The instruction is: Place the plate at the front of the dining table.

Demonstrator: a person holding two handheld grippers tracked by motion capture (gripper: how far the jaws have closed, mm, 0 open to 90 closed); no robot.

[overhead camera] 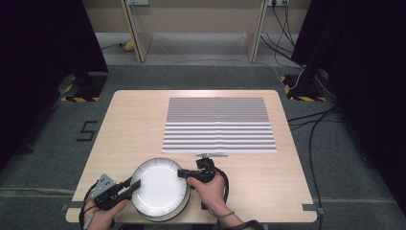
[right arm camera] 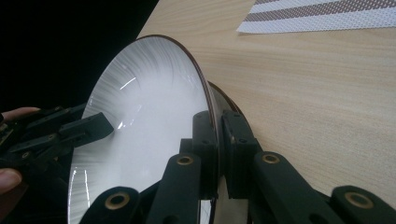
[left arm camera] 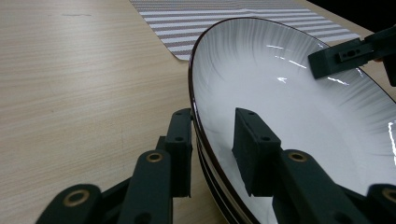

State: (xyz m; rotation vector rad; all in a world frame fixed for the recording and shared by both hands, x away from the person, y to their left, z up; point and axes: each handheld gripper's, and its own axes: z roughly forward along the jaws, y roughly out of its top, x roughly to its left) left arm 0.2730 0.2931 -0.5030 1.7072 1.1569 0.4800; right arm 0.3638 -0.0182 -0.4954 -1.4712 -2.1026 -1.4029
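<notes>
A stack of white plates with dark rims (overhead camera: 160,184) sits near the table's front edge. My left gripper (overhead camera: 135,185) straddles the top plate's (left arm camera: 289,102) left rim. Its outer pad lies against the rim and its inner pad (left arm camera: 254,149) stands a little off the plate's wall, so it is open (left arm camera: 212,116). My right gripper (overhead camera: 183,173) is at the right rim and is shut on it (right arm camera: 218,119), with the top plate (right arm camera: 149,116) pinched thin between its pads. The rim of a lower plate (right arm camera: 224,98) shows just behind those jaws.
A grey and white striped placemat (overhead camera: 219,124) lies flat on the far half of the wooden table (overhead camera: 134,124). Dark stands and cables are on the floor at both sides, with wooden furniture legs beyond the table.
</notes>
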